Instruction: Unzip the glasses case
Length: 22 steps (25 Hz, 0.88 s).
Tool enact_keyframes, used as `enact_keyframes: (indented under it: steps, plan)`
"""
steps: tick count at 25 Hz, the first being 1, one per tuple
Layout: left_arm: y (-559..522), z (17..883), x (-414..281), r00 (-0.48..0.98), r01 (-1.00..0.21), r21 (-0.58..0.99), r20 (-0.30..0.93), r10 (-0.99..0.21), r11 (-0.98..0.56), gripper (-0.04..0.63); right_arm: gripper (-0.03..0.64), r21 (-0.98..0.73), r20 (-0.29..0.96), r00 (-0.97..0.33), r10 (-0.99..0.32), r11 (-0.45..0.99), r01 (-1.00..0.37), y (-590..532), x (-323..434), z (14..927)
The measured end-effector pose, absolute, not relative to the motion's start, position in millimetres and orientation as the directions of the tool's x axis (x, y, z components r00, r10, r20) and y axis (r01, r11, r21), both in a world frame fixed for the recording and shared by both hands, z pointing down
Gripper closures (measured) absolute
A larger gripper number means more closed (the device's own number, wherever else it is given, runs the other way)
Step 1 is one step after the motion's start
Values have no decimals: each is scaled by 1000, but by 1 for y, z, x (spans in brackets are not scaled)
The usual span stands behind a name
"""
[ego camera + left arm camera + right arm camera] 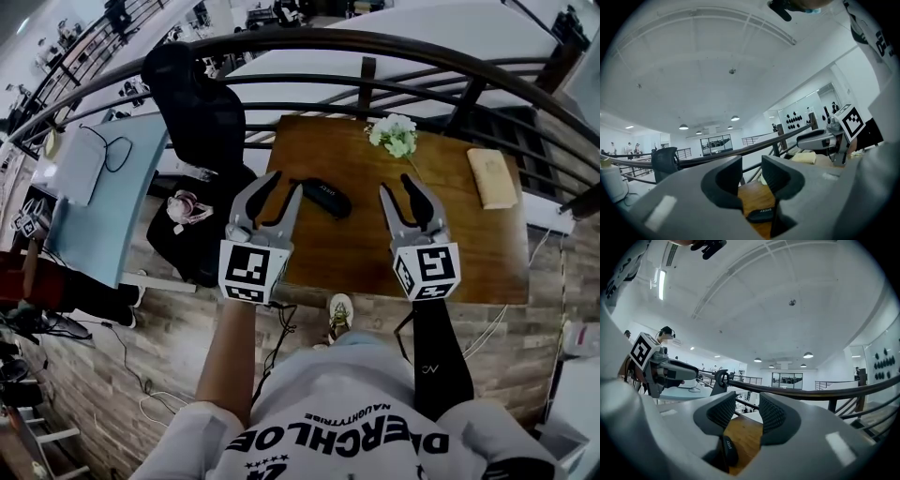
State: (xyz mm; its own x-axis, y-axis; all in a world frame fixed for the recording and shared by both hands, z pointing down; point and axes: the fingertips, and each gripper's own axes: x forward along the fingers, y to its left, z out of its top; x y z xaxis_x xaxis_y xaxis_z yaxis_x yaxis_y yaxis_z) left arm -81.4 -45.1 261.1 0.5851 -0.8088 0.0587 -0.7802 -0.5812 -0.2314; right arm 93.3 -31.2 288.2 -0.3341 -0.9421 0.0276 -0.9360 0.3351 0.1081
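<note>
Glasses case [324, 198], black, lies on the wooden table [469, 246], just beyond the left gripper [284, 185] and left of the right gripper [401, 187]; white flowers [394, 134] and a tan pouch [493, 178] sit near the railing [309, 42]. In the left gripper view, the jaws stand apart with nothing gripped, and the case [761, 213] is low ahead. In the right gripper view, the jaws are likewise parted, with the case [729, 448] low and to the left.

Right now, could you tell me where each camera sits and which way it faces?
Head view: on the person's head, looking steeply down at the table, glasses case, left gripper and right gripper; arms and shirt show.
Left gripper view: on that gripper, looking level between its open jaws over the table to the railing; right gripper at right.
Right gripper view: on that gripper, facing likewise; left gripper at left.
Both gripper views share the glasses case, low between their jaws.
</note>
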Motion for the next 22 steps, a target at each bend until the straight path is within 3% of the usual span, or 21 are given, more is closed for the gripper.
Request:
enact_keyframes:
  steps: [10, 22]
  plan:
    - [-110, 282, -40, 570, -773, -246, 133, -811, -584, 462, 420, 56, 35, -387, -922, 388, -920, -105, 115, 301]
    - [-141, 357, -3, 628, -644, -263, 355, -693, -718, 465, 379, -44, 83, -366, -927, 363, -931, -145, 130, 339]
